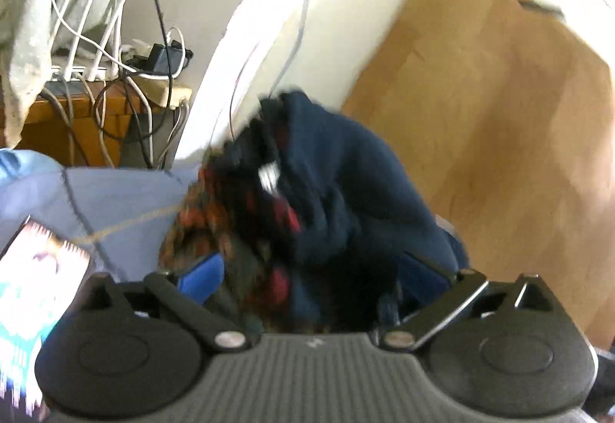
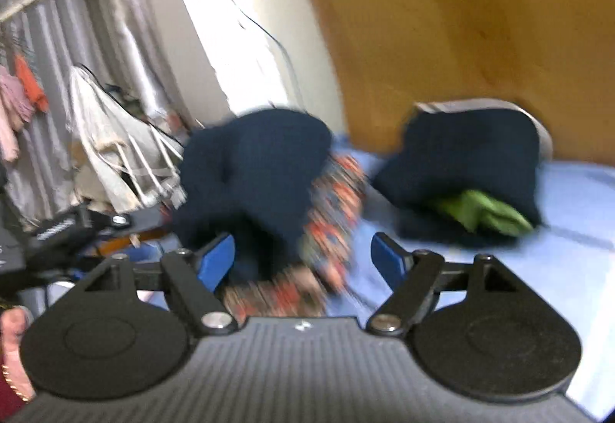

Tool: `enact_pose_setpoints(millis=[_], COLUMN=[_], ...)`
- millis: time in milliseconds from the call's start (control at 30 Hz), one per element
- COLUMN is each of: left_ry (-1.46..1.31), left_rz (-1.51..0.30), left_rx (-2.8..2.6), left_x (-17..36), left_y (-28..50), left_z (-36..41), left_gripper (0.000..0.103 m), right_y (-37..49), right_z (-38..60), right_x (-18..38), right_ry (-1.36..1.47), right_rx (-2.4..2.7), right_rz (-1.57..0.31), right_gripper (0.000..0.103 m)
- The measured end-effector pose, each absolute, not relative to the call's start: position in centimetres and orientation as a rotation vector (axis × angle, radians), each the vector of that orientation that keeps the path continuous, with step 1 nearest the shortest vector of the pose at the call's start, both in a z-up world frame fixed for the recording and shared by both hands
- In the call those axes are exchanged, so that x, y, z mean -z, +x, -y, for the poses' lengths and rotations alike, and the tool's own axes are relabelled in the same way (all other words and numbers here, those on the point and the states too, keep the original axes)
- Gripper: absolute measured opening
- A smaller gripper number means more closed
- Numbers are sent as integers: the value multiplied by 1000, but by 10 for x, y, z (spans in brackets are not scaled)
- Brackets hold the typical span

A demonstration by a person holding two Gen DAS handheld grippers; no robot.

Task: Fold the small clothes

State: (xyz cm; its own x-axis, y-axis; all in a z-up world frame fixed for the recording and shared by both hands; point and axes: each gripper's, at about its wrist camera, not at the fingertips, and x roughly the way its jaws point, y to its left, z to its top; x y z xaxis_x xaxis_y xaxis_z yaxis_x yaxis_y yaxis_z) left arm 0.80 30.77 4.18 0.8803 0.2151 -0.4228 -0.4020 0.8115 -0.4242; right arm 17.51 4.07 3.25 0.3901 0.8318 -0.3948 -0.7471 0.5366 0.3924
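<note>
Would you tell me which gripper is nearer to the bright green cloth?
Right. The right gripper faces the green cloth ahead to its right; the left gripper is buried in the dark clothes bundle.

Both fisheye views motion-blurred — white wall (image 2: 246, 38) glaring (edges bowed), dark clothes (image 1: 330, 169) lacking detail.

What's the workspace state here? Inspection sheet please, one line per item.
Surface: light blue bedsheet, wooden headboard behind.
Job's things: bundle of navy cloth and orange patterned cloth between the grippers; navy pile with green cloth beside it.
Clutter: phone with lit screen on the sheet.
Grippers: left gripper open wide, bundle between its fingers; right gripper open, patterned cloth between its fingers; contact too blurred to judge.
Cables: tangle of white and black cables on wooden shelf.
Surroundings: white wall, curtain, hanging clothes.
</note>
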Motion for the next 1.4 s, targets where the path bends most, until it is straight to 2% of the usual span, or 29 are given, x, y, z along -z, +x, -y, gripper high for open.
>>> enact_pose_setpoints(millis=[167,233,367,700,900,1400], left_ry=[-408,-362,-250,-183,-114,-70], left_rz=[-494,-529,-534,-604,-611,-618], left_rx=[-390,-422,-515,-622,-645,-655], left_x=[-6,3,3,6,7,7], left_y=[11,13,15,25,29,31], left_z=[-243,-221,-197,-191,-182,-176], left_gripper=[103,103,103,103,103,103], right_y=[143,129,114,120,118,122], right_z=[-1,1,4,-8,-10,-8], right_x=[-8,0,11,24,24,26], right_ry=[121,113,92,100,86,115], right_rx=[-934,-925,-898,-888,-899,-902], right_rz=[-658,-663,-669,-702,-696,-716], right_gripper=[82,86,86,89,95,96])
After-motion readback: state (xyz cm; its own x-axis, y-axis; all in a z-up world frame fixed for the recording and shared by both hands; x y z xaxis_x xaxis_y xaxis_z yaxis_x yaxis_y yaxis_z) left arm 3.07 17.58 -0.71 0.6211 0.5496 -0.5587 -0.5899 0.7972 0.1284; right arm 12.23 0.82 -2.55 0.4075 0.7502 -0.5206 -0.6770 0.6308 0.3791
